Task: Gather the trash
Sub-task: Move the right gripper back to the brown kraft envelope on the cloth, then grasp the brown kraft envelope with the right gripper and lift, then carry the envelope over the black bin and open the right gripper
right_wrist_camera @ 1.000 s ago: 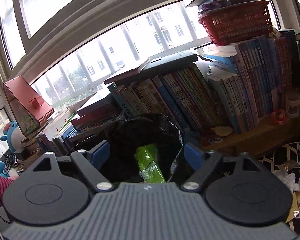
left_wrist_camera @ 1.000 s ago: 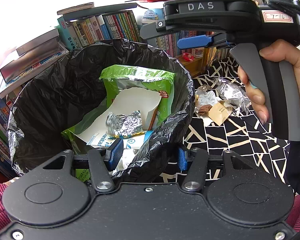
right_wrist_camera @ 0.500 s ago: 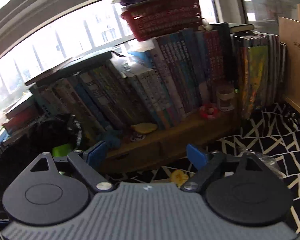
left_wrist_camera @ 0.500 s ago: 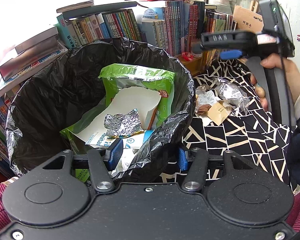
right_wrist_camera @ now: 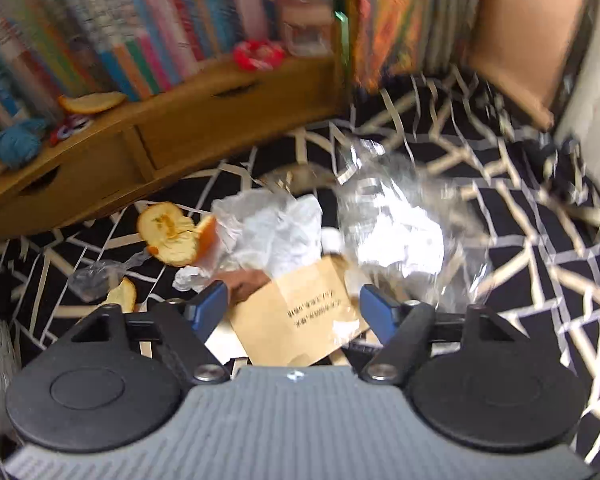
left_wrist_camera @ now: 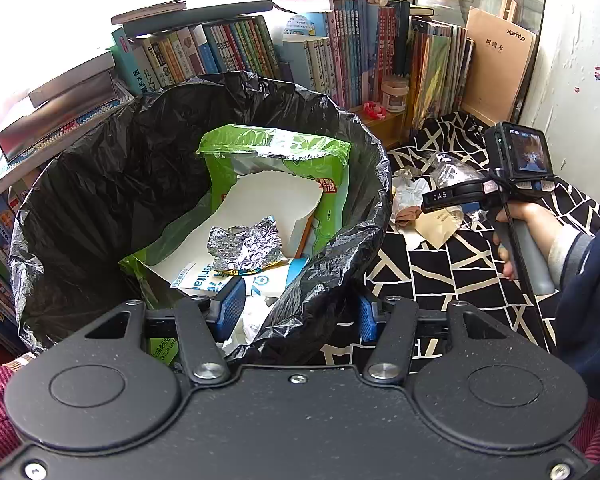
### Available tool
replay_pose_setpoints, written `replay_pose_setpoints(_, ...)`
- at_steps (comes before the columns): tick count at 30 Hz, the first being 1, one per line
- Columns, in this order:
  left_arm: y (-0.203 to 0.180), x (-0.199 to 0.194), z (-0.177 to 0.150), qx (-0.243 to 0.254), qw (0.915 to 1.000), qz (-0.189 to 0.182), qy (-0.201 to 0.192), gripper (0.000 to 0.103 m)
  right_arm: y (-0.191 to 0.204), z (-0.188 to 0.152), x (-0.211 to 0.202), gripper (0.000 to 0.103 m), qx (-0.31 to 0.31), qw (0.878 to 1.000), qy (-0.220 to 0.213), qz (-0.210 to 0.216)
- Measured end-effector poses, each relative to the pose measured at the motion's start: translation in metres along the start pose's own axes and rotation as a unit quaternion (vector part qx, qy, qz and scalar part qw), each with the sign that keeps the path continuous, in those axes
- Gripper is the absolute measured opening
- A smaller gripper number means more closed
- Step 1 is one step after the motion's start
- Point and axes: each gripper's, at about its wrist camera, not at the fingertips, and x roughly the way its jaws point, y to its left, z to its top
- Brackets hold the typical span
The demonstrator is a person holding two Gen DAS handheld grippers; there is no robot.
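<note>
The left gripper point(left_wrist_camera: 298, 306) pinches the near rim of the black bin bag point(left_wrist_camera: 100, 184), which holds a green packet point(left_wrist_camera: 276, 152) and crumpled foil point(left_wrist_camera: 244, 246); the right gripper point(right_wrist_camera: 294, 306), jaws spread though just narrowing, hangs over a brown envelope point(right_wrist_camera: 296, 316) among tissue point(right_wrist_camera: 272, 224), clear plastic point(right_wrist_camera: 400, 216) and orange peel point(right_wrist_camera: 172, 234) on the patterned cloth point(right_wrist_camera: 540, 208), right of the bag.

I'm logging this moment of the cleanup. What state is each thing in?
Bag: open, rim clamped by left tool.
Foil: crumpled, inside bag.
Green packet: inside bag.
Right tool: open, closing slightly, over brown paper.
Tissue: crumpled on cloth.
Peel: on cloth.
</note>
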Motion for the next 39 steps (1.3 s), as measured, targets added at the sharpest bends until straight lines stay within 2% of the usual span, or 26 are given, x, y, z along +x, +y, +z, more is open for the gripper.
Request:
replay_pose_setpoints(4, 0.000, 0.001, 0.000, 0.001, 1.0000, 0.001, 0.001, 0.054, -0.018, 0.004, 0.016, 0.082, 0.108, 0.994, 0.021, 0.008)
replay_pose_setpoints(10, 0.000, 0.002, 0.000, 0.002, 1.0000, 0.001, 0.003, 0.054, -0.014, 0.013, 0.035, 0.084, 0.155, 0.986, 0.055, -0.031)
replay_pose_setpoints(11, 0.000, 0.002, 0.000, 0.002, 1.0000, 0.001, 0.004, 0.054, -0.014, 0.014, 0.038, 0.081, 0.164, 0.984, 0.060, -0.039)
replay_pose_setpoints(12, 0.000, 0.002, 0.000, 0.003, 1.0000, 0.001, 0.004, 0.054, -0.012, 0.015, 0.037, 0.070, 0.167, 0.983, 0.062, -0.046)
replay_pose_setpoints(15, 0.001, 0.003, 0.000, 0.002, 1.0000, -0.001, 0.004, 0.054, -0.010, 0.017, 0.028, 0.049, 0.181, 0.980, 0.076, -0.037)
replay_pose_setpoints(18, 0.002, 0.003, 0.001, -0.001, 1.0000, -0.002, 0.005, 0.054, -0.009, 0.018, 0.015, 0.043, 0.187, 0.977, 0.094, -0.025)
replay_pose_setpoints(22, 0.002, 0.003, 0.001, -0.001, 1.0000, -0.003, 0.006, 0.054, -0.009, 0.020, -0.011, 0.040, 0.202, 0.973, 0.110, 0.013)
replay_pose_setpoints(26, 0.002, 0.003, 0.001, -0.001, 1.0000, -0.003, 0.006, 0.054, -0.006, 0.025, -0.043, 0.040, 0.219, 0.969, 0.101, 0.059)
replay_pose_setpoints(31, 0.001, 0.003, 0.000, 0.000, 1.0000, -0.001, 0.006, 0.054, -0.005, 0.031, -0.079, 0.040, 0.251, 0.952, 0.058, 0.164)
replay_pose_setpoints(35, 0.001, 0.003, 0.000, 0.001, 1.0000, -0.001, 0.006, 0.054, 0.007, 0.036, -0.088, 0.041, 0.233, 0.943, 0.039, 0.236)
replay_pose_setpoints(39, 0.001, 0.002, 0.000, 0.001, 1.0000, -0.001, 0.005, 0.054, 0.020, 0.043, -0.103, 0.041, 0.200, 0.935, -0.008, 0.293)
